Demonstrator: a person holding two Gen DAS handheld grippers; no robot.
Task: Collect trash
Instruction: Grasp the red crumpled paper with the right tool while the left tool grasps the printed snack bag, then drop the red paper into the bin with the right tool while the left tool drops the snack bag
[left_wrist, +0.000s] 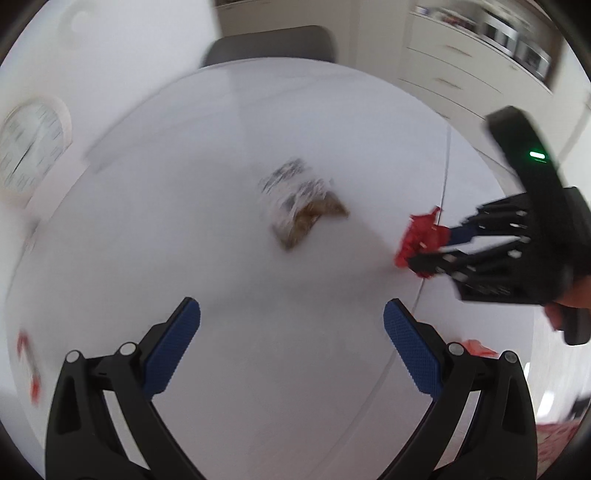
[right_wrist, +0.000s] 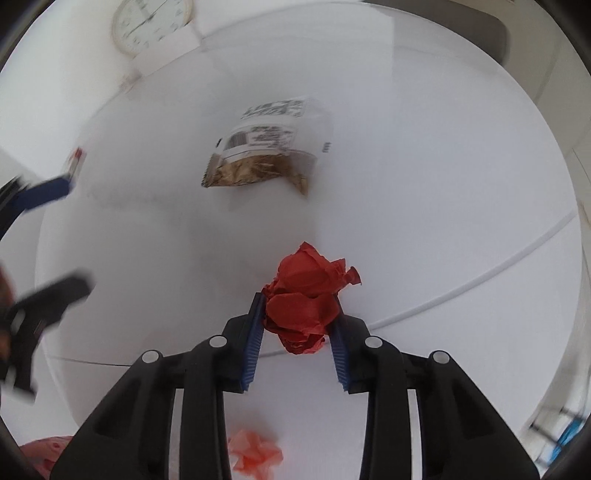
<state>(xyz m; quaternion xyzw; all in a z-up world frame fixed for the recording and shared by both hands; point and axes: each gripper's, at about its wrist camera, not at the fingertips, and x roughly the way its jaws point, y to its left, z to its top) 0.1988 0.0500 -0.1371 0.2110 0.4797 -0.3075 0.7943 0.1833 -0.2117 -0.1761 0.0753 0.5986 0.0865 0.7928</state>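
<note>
At the far left of the left wrist view, a round white clock (left_wrist: 31, 147) leans at the edge of the white table (left_wrist: 184, 229), and nearer the camera a small red-and-white scrap (left_wrist: 29, 365), too blurred to identify, lies at the table's left edge. The left gripper (left_wrist: 291, 317) hangs above bare tabletop with its blue-padded fingers spread wide and nothing between them. Past it, around the middle of the table, lies a clear plastic snack bag (left_wrist: 303, 210) with a printed label and brownish contents, blurred here and sharper in the right wrist view (right_wrist: 264, 155). To the right of the bag, the right gripper (left_wrist: 424, 240) reaches in from the side, its fingers clenched on a crumpled red paper ball (left_wrist: 417, 236); from its own camera the right gripper (right_wrist: 299, 314) pinches the ball (right_wrist: 303, 299) at the fingertips, with the ball just above the table's seam line. A paler orange-pink paper wad (right_wrist: 255, 452) lies on the table beneath that gripper, also glimpsed behind the left gripper's right finger (left_wrist: 478, 348). A grey chair back (left_wrist: 273, 44) stands beyond the table's far edge, and white drawers (left_wrist: 454, 62) fill the upper right.
</note>
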